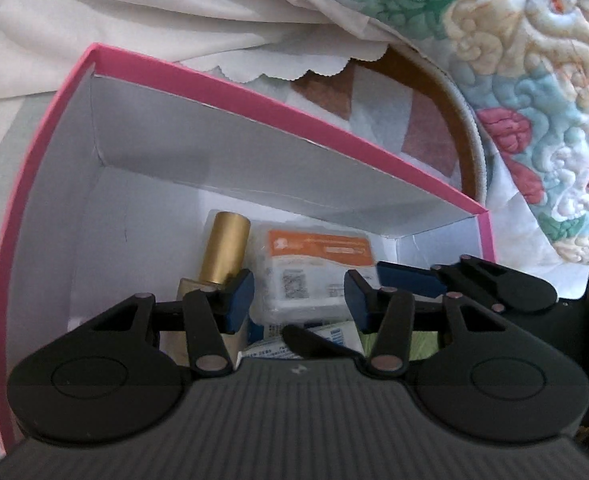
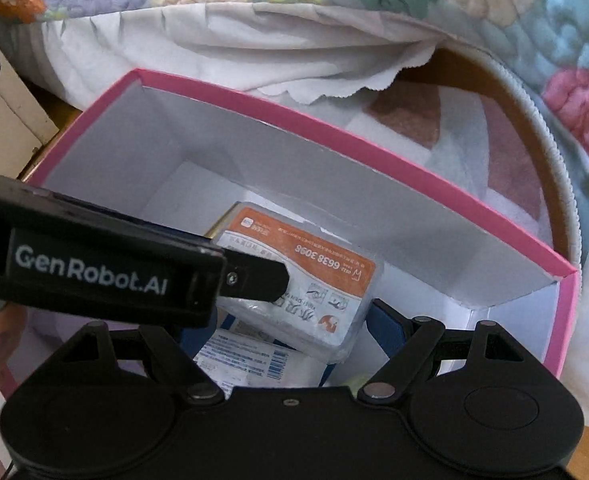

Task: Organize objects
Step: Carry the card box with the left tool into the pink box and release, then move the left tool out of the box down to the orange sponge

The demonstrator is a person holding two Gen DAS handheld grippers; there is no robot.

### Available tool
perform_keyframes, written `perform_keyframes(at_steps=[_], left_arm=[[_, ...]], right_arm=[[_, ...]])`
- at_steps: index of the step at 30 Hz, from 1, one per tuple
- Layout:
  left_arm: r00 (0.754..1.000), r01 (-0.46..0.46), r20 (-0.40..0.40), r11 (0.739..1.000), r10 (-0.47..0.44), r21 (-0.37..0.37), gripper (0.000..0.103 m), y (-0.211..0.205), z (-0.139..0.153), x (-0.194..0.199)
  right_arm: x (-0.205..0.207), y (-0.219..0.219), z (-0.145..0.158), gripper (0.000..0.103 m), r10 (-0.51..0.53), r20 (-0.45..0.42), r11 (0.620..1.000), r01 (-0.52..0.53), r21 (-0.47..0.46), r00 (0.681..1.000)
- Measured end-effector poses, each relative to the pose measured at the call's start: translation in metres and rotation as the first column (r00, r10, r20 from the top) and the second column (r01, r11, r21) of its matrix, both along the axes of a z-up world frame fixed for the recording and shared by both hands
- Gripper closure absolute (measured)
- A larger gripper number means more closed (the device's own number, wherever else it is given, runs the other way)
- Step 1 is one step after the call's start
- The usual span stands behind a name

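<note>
Left wrist view: the left hand-held gripper (image 1: pixel 298 292), jaws part open and empty, hangs inside a pink box (image 1: pixel 254 96) above a gold-capped bottle (image 1: pixel 224 254) and an orange-labelled packet (image 1: pixel 314 268). Right wrist view: the right hand-held gripper (image 2: pixel 290 328), jaws wide, straddles that packet (image 2: pixel 306 280) without gripping it.

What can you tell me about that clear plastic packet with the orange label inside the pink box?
The clear plastic packet with the orange label looks soft and holds something white. Its label carries white print and, in the left view, a QR code below. It lies tilted inside the pink-rimmed cardboard box, resting on other printed packets, beside a gold-capped bottle.
</note>
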State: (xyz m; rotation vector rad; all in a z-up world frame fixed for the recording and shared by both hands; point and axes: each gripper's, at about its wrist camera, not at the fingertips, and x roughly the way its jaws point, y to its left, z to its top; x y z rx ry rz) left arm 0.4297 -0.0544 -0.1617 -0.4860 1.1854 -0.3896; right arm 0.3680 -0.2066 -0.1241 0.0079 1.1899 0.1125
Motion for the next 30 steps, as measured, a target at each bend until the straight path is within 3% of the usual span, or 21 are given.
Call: perform_keyframes(at_steps=[7,13,17,26,30], left_arm=[[0.998,0.025,0.057,0.993,-0.032,0.116,0.050,0.002,0.032,-0.020],[0.993,0.036,0.105,0.977,-0.059,0.210,0.045,0.011,0.061,-0.047],[0.990,0.059,0.110,0.973,-0.085,0.225,0.045,0.025,0.083,-0.060],[0.964,0.138,0.172,0.939,-0.200,0.316,0.043,0.042,0.150,-0.110],[0.961,0.160,0.160,0.928,-0.224,0.336,0.042,0.049,0.163,-0.132]], right_arm=[[-0.016,-0.009,0.019,0.018,-0.092,0.043,0.995,0.090,0.044,0.995],[-0.061,-0.011,0.049,0.017,-0.130,0.201,0.991,0.117,0.072,0.971],[-0.077,-0.010,0.063,0.017,-0.160,0.242,0.985,0.138,0.103,0.957],[-0.121,0.003,0.140,0.017,-0.178,0.355,0.983,0.147,0.113,0.918],[-0.139,0.010,0.167,0.017,-0.183,0.342,0.980,0.145,0.134,0.922]])
